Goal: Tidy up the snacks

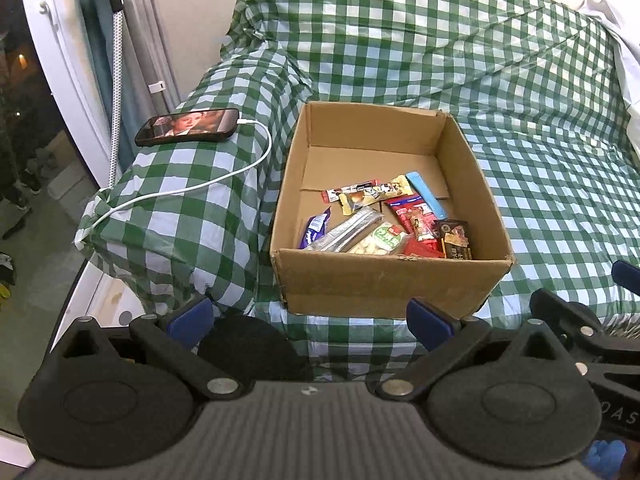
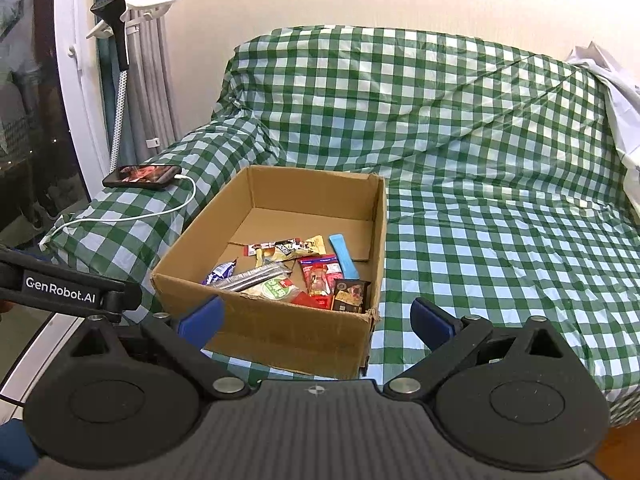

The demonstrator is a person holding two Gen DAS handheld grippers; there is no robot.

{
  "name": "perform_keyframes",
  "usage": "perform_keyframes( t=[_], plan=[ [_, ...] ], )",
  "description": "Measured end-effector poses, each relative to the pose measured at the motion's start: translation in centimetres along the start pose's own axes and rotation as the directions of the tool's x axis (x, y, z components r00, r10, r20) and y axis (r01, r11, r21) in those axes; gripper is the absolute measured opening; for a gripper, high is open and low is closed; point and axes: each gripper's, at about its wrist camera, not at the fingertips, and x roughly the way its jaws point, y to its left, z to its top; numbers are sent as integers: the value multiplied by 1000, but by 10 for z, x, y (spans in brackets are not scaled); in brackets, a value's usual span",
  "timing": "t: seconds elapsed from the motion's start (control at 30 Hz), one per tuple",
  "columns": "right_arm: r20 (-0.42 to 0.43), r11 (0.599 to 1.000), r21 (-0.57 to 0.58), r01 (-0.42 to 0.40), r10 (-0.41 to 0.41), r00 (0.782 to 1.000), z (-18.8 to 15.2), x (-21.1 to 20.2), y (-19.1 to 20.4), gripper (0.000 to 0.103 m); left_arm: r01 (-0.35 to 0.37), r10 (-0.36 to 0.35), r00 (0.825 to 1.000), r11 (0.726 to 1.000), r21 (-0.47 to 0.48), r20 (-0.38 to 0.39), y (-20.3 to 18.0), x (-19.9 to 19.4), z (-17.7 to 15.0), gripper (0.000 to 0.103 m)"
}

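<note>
green-checked sofa cover [image 1: 520,128] carries the cardboard box [image 1: 384,280], snack packets [image 1: 384,224] heaped inside. left gripper [image 1: 310,320] and right gripper [image 2: 316,320] hover released, empty; best descend vertically, pinching one packet.

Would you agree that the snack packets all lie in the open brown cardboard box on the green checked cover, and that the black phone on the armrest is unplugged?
Not quite: the black phone is plugged in. A white cable runs from its end across the green checked cover, clearest in the left wrist view. The snack packets do all lie inside the open brown cardboard box.
</note>
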Motion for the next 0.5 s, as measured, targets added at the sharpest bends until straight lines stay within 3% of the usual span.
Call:
perform_keyframes(
  t=[0.5],
  plan=[
    [-5, 1000, 10, -4, 4, 1000, 0, -2, -2, 100, -39, 39, 999, 999, -11, -3, 1, 1, 0, 103]
  ],
)
